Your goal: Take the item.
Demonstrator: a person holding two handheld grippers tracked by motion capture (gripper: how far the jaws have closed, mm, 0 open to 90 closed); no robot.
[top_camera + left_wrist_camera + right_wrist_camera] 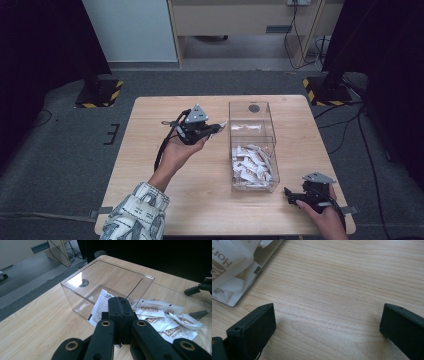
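Note:
A clear plastic box (pixel 274 150) with two compartments stands right of the table's centre. Several white sachets with brown print (pixel 251 162) fill its near compartment (pixel 160 315), and some of them show at the corner of the right gripper view (pixel 229 262). My left gripper (pixel 219 126) hovers at the box's left wall, shut (pixel 119 300) on one white sachet (pixel 100 306) that sticks out past the fingertips by the far compartment. My right gripper (pixel 291 196) rests low on the table near the box's front right corner, open (pixel 328 312) with bare wood between its jaws.
The far compartment (pixel 75 300) looks empty, and a dark round spot (pixel 254 108) shows through its floor. The wooden table (pixel 150 165) has bare room to the left and front. Grey carpet, stand bases with hazard stripes (pixel 100 92) and cables lie beyond.

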